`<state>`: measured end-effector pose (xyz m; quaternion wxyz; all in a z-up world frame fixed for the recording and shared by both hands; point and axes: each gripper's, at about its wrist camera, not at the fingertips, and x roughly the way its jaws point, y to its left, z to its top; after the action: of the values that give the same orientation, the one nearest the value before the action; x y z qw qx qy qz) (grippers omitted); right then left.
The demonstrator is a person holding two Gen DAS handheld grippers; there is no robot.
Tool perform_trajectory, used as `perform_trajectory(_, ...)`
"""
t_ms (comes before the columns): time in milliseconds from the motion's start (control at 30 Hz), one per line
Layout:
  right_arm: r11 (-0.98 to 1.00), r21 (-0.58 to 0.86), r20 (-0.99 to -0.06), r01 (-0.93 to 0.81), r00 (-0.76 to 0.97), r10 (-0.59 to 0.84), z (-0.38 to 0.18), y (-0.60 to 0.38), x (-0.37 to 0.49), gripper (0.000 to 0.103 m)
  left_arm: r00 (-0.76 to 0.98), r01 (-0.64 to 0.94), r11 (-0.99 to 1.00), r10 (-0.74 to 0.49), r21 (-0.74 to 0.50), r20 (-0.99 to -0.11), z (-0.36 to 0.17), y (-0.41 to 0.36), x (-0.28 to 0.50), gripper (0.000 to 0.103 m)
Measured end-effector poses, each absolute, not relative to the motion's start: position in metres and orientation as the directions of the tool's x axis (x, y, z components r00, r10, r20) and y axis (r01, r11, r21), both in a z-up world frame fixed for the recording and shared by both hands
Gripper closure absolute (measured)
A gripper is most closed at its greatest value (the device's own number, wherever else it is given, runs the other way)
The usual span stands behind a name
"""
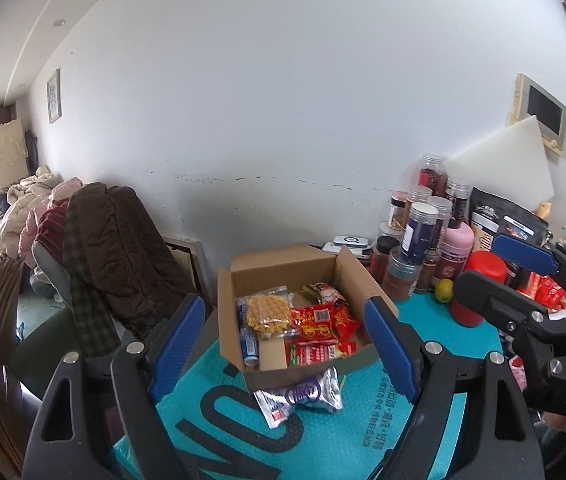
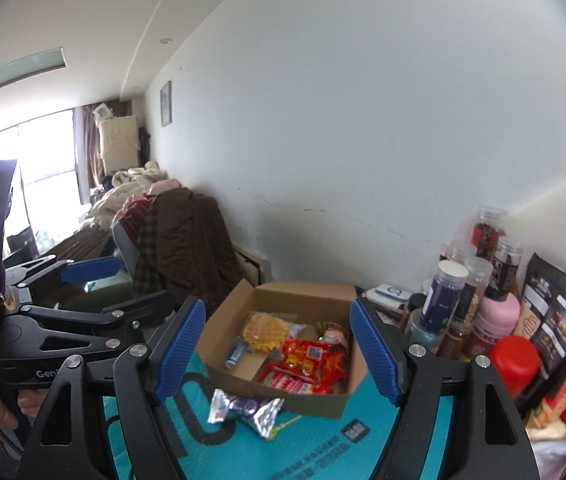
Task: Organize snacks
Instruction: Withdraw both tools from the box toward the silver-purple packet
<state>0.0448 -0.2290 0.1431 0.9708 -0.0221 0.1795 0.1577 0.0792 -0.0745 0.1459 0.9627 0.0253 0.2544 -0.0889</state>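
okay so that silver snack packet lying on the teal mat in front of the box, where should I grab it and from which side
Probably pinch the silver packet across its puffy middle, coming straight down from above. It lies flat on the teal mat just in front of the cardboard box, so a side approach has little to catch. Both the left gripper and right gripper are open and empty.

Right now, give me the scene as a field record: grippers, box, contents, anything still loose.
left gripper: open, empty, facing the box
right gripper: open, empty, facing the box
cardboard box: flaps open, on the teal mat
in box: waffle snack, red snack packets, blue tube
loose: silver-purple snack packet on the mat, just in front of the box
right of box: jars and bottles, red bottle, lime
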Motion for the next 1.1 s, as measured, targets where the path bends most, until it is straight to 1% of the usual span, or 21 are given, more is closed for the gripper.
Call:
perform_trajectory(100, 0.949, 0.017, -0.361, -0.314, 0.883, 0.299, 0.136, -0.229, 0.034, 0.027, 0.853, 0.195, 0.981, -0.167, 0.006, -0.495, 0.141, -0.076, 0.065, 0.020)
perform_trajectory(333, 0.950, 0.048, -0.380, -0.309, 0.874, 0.304, 0.115, -0.231, 0.013, 0.027, 0.827, 0.223, 0.975, -0.192, -0.006, -0.528, 0.120, -0.076, 0.045, 0.020)
perform_trajectory(533, 0.949, 0.061, -0.411, -0.309, 0.859, 0.306, 0.093, -0.229, 0.001, 0.027, 0.776, 0.265, 0.961, -0.258, -0.073, -0.575, 0.095, -0.072, 0.032, 0.020)
perform_trajectory(700, 0.950, 0.071, -0.431, -0.303, 0.850, 0.303, 0.076, -0.228, -0.007, 0.027, 0.758, 0.277, 0.956, -0.278, -0.094, -0.590, 0.081, -0.068, 0.024, 0.020)
perform_trajectory(967, 0.947, 0.110, -0.506, -0.302, 0.803, 0.315, 0.040, -0.225, -0.009, 0.027, 0.710, 0.314, 0.945, -0.300, -0.096, -0.637, 0.052, -0.064, 0.020, 0.020)
perform_trajectory(1100, 0.938, 0.153, -0.545, -0.311, 0.765, 0.343, 0.021, -0.223, -0.002, 0.027, 0.686, 0.319, 0.942, -0.307, -0.106, -0.660, 0.039, -0.063, 0.022, 0.020)
